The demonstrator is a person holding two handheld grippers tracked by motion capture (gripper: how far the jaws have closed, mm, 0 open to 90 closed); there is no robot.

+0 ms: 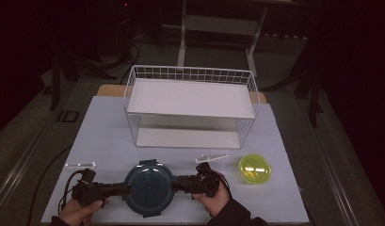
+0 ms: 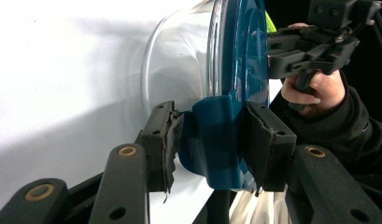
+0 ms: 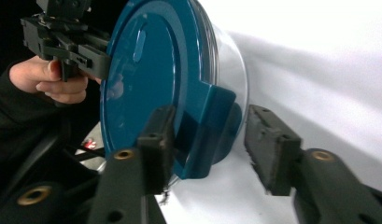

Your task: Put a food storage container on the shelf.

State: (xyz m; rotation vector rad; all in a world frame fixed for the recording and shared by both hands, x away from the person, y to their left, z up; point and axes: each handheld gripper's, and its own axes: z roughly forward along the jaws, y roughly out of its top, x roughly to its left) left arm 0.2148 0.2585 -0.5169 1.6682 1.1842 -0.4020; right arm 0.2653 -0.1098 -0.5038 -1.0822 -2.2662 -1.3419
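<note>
A round container [image 1: 148, 187] sits on the white table [image 1: 100, 136] near its front edge, between the two grippers and in front of the white wire basket [image 1: 191, 106]. It has a clear, glassy bowl topped by a dark teal lid [image 2: 240, 51], and the lid carries hinged teal clip flaps at its rim. To the container's right lies a yellow-green lid [image 1: 254, 168], apart from it.

The left gripper [image 2: 212, 140] is clamped on one clip flap [image 2: 216, 140]: both black pads press against the flap's two sides. The right gripper [image 3: 207, 140] reaches for the opposite clip flap [image 3: 205, 133]. Its jaws straddle this flap without gripping: one pad lies against or just beside the lid side, the other stands clear of the flap with white table showing in the gap.
</note>
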